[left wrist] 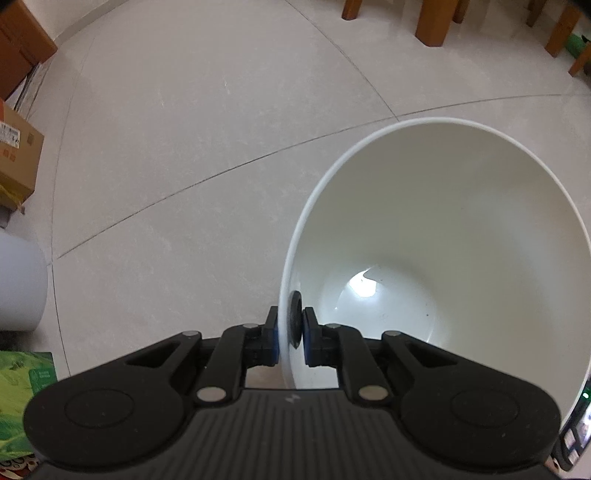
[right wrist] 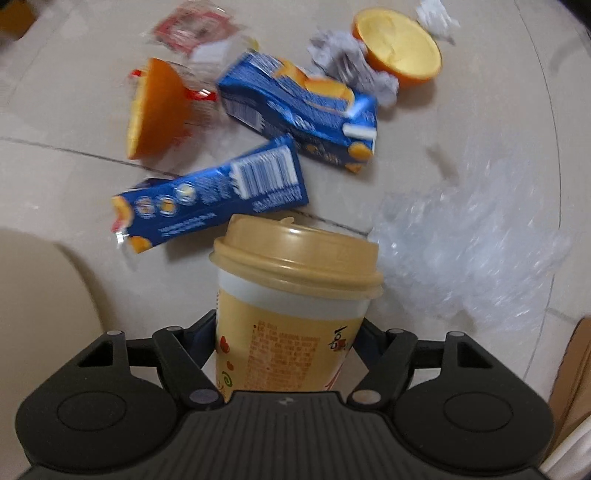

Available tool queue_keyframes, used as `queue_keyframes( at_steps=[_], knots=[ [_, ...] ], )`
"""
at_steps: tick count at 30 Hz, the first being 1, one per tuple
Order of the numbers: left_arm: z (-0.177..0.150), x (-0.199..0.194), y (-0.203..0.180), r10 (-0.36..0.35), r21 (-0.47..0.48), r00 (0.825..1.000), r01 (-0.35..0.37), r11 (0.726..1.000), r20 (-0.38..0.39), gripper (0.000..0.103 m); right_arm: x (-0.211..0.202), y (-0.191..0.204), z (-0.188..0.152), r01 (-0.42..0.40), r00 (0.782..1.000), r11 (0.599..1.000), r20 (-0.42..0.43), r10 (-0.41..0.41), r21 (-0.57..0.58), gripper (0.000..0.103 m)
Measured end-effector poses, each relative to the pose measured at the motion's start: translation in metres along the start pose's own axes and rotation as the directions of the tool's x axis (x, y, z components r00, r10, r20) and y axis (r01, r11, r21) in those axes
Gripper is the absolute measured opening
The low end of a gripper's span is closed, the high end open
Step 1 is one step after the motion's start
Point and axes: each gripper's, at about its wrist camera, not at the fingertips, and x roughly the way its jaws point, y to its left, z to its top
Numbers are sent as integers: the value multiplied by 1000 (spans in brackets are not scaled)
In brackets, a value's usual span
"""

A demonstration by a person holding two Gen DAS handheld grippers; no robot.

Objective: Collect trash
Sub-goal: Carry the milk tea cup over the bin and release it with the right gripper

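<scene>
My left gripper [left wrist: 290, 325] is shut on the rim of a white bin [left wrist: 443, 229], one finger outside and one inside the wall; its inside looks bare. My right gripper [right wrist: 288, 332] is shut on a yellow paper cup [right wrist: 288, 343] with a tan lid, held above the floor. Beyond the cup lie two blue cartons [right wrist: 210, 199] [right wrist: 299, 110], two orange halves [right wrist: 155, 110] [right wrist: 399, 48], crumpled paper [right wrist: 351, 70], a red-and-clear wrapper [right wrist: 192, 33] and a clear plastic bag [right wrist: 472, 236].
Pale tiled floor [left wrist: 207, 110] stretches ahead of the bin. Wooden furniture legs [left wrist: 432, 22] stand at the back, cardboard boxes [left wrist: 18, 155] on the left, a green packet [left wrist: 22, 391] at the lower left. A beige rounded object [right wrist: 40, 302] fills the left of the right wrist view.
</scene>
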Motion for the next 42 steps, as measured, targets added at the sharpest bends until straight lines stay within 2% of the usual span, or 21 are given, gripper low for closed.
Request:
queue_keyframes(
  at_steps=[2,6,9,12,18,22,25,28,34,38,41,42],
  knots=[
    [0,1,2,-6,-18,1000,6,1000,-7,9,-20,8,4,-9,1000,998,25,11,-68,78],
    [-4,2,-2,7,19,1000,-7,1000,8,10,-76,14,6,-18,995,975,92,40,-222,78],
    [-6,3,-3,12,8,1000,-12,1000,-1,10,-134,19,9,-22,986,937,148,78,-347,78],
    [-3,1,-3,10,6,1000,-10,1000,0,10,-187,29,9,-49,977,897,165,134,-439,78],
    [-4,4,-5,10,20,1000,-10,1000,-3,10,-282,75,9,-133,947,763,147,286,-632,78],
    [-5,4,-5,7,21,1000,-7,1000,-2,10,-322,113,-1,-172,920,657,118,373,-734,79],
    [-5,3,-5,1,25,1000,-1,1000,0,10,-328,141,-11,-182,903,575,95,418,-798,79],
    [-5,5,-3,-12,22,1000,12,1000,-3,10,-308,160,-16,-187,899,532,74,431,-826,79],
    [-2,8,2,-33,25,999,33,999,-25,10,-275,185,-24,-181,909,495,48,415,-850,79],
    [0,10,4,-42,23,998,43,999,-42,10,-264,186,-29,-167,916,495,52,398,-853,79],
    [1,10,6,-41,16,998,42,999,-38,10,-255,186,-31,-142,928,515,68,367,-846,79],
    [1,10,4,-37,20,999,38,999,-35,10,-250,186,-27,-143,930,523,67,362,-840,82]
  ],
)
